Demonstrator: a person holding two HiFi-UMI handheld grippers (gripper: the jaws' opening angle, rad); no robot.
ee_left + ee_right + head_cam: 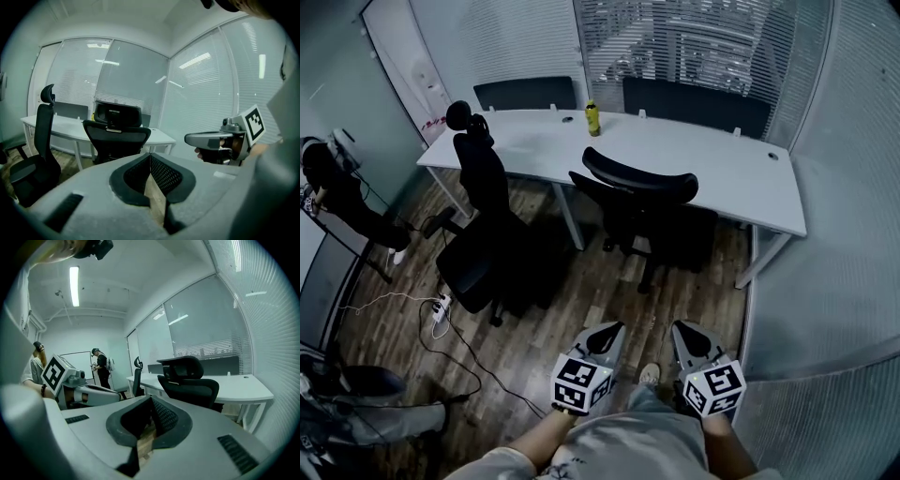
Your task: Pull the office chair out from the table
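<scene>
A black office chair point(642, 202) with a curved headrest stands at the near side of the white table point(741, 178), its seat just in front of the table's edge. It also shows straight ahead in the left gripper view point(117, 136) and the right gripper view point(190, 380). My left gripper point(609, 330) and right gripper point(686, 328) hang side by side low in the head view, well short of the chair. Both are shut with nothing between the jaws point(150, 157) point(151, 400).
A second black chair point(483, 234) with a tall headrest stands left of the first, turned away from the table. A yellow bottle point(592, 118) stands on the table. A power strip and cable point(441, 305) lie on the wooden floor. A person point(337, 187) stands at the left; glass walls close in the right.
</scene>
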